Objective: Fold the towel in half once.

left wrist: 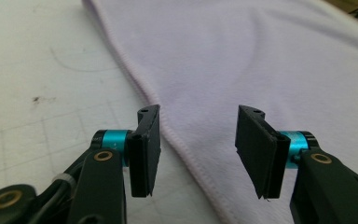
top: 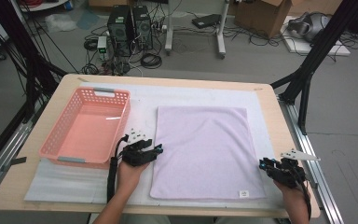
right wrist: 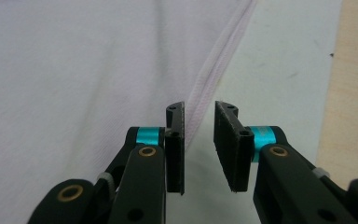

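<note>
Two tongs are flanking the lilac towel lying flat mid-bench: left tongs gaping over its left hem, right tongs narrowly parted beside its right hem. Closing off-edge risks pinching nothing.

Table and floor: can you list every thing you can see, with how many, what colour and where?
towel: one, lilac, flat on the mat, right of middle
basket: one, pink, on the mat, left of the towel
mat: one, white, covers most of the table
table: one, light wood, under it all
computers: two, black, on the floor behind the table
box: one, brown, on the floor at the back right
cables: many, black, on the floor by the computers
left gripper: one, black, jaws apart at the towel's left edge
right gripper: one, black, jaws apart at the towel's right edge
</note>
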